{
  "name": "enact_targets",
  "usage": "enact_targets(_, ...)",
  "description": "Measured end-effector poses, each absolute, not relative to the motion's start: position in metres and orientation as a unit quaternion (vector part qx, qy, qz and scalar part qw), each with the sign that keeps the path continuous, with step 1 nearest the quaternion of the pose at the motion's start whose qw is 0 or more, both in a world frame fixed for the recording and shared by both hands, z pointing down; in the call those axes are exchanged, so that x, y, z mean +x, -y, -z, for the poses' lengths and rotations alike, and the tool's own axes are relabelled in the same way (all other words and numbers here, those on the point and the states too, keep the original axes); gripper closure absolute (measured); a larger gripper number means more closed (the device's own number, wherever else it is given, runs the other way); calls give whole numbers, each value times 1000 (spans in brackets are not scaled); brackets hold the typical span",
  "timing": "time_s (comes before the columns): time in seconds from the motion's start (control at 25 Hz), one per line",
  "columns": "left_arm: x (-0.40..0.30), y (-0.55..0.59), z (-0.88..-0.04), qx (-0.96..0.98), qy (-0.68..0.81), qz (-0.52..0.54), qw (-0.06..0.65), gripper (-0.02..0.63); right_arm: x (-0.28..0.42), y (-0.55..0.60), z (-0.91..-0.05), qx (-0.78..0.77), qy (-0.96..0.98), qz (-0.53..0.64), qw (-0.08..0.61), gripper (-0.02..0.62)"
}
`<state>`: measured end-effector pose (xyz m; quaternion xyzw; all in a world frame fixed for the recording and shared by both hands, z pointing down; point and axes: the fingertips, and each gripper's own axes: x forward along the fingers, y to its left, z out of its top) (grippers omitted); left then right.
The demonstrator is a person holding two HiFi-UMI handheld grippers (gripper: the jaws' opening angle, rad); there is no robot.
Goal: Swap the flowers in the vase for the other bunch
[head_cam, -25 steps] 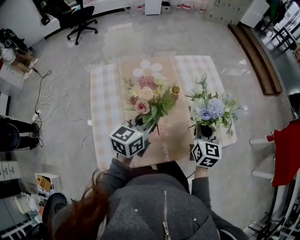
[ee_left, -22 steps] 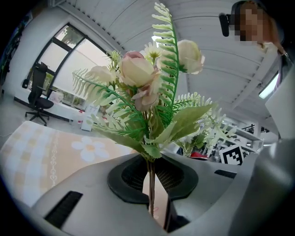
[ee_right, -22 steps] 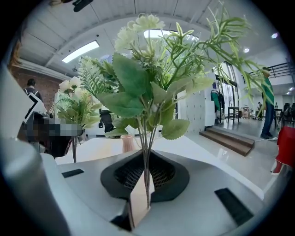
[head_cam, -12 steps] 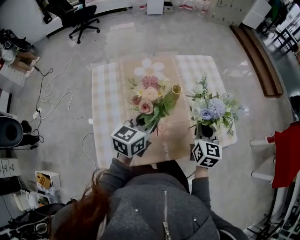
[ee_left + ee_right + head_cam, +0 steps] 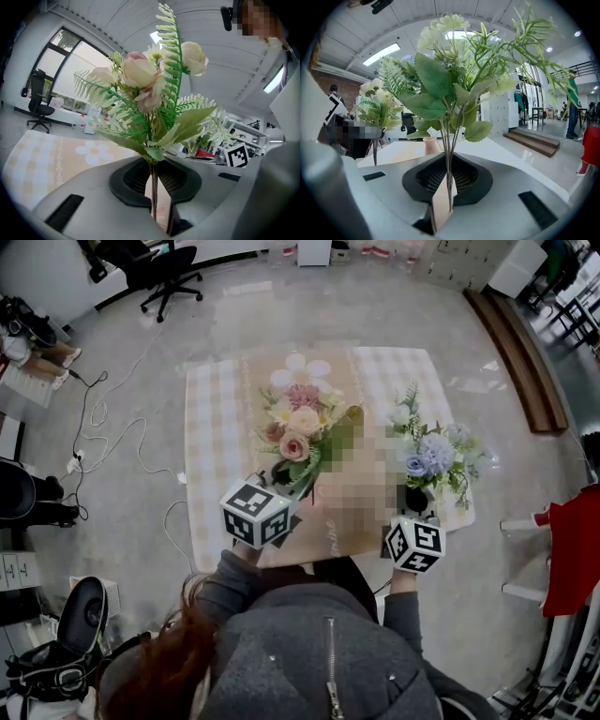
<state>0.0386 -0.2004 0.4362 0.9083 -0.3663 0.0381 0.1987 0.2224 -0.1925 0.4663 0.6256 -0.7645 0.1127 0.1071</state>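
While I hold both tools steady, the worktop (image 5: 211, 456) with its checked cloth lies below them, a tan runner (image 5: 258, 381) along its middle. Compared with one second ago, neither bunch has changed place over the worktop; the one clear change is on the floor at lower left, where a dark bag (image 5: 70, 638) has come into the picture.

The pink bunch (image 5: 295, 432) stands upright over the runner, clear of the worktop. The blue bunch (image 5: 427, 457) stands upright over the right part of the cloth, well apart from the pink one.

The left tool (image 5: 153, 185) has its jaws pinching the thin stems of the pink bunch. The right tool (image 5: 447, 187) has its jaws almost pressed together, pinching the stems of the blue bunch.

The vase (image 5: 353, 414) stands on the runner between the two bunches, just beside the pink bunch's leaves, with no flowers in it.
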Motion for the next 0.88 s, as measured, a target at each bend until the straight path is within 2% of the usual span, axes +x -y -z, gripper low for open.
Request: enact_targets(0.88, 44, 240, -391, 909, 376, -16, 177, 560, 224, 192, -469, 613, 773, -120, 110, 563)
